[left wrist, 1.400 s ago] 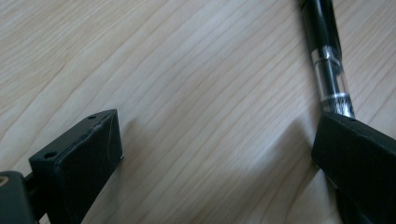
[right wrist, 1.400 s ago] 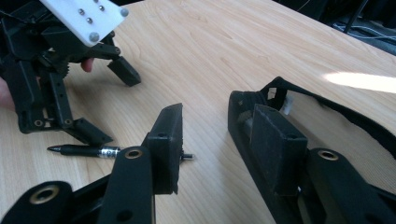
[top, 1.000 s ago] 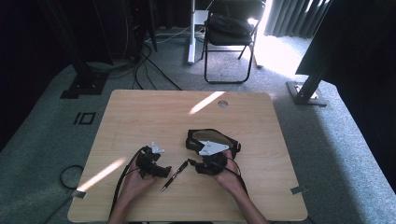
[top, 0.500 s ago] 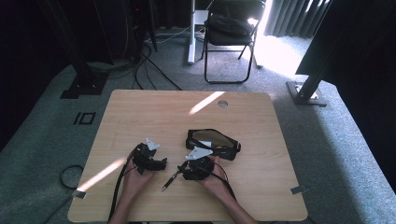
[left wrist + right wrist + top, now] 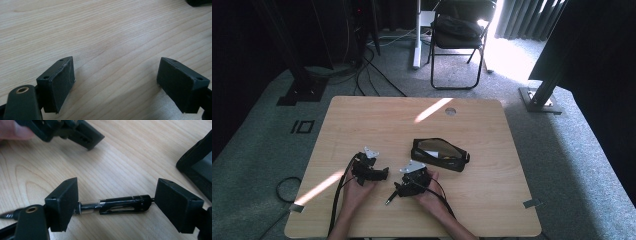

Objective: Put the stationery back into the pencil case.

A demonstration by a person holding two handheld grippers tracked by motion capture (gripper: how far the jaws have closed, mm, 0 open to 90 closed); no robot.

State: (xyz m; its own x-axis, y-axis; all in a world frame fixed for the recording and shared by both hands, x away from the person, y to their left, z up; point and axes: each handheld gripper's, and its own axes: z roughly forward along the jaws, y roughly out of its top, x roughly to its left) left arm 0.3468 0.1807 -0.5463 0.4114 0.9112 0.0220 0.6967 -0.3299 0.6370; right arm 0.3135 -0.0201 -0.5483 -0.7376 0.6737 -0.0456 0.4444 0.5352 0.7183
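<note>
left gripper [image 5: 371, 172] low over bare worktop [image 5: 362, 120], jaws spread wide on nothing. just right of it, right gripper [image 5: 404, 189] down at the near middle, jaws open and straddling a black pen [image 5: 117, 205] lying flat lengthwise between them, not yet pinched; open black pouch [image 5: 440, 154] just beyond, to the right. probably the pick-up step: next calls for turning across the barrel, then closing.

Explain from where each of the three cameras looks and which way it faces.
High view: above the person's side, facing forward and down at the table; forearms and both hands show.
Left gripper view: on the left gripper, facing bare wood between open jaws.
Right gripper view: on the right gripper, jaws around the pen.
Shared: the pen and pouch.
</note>
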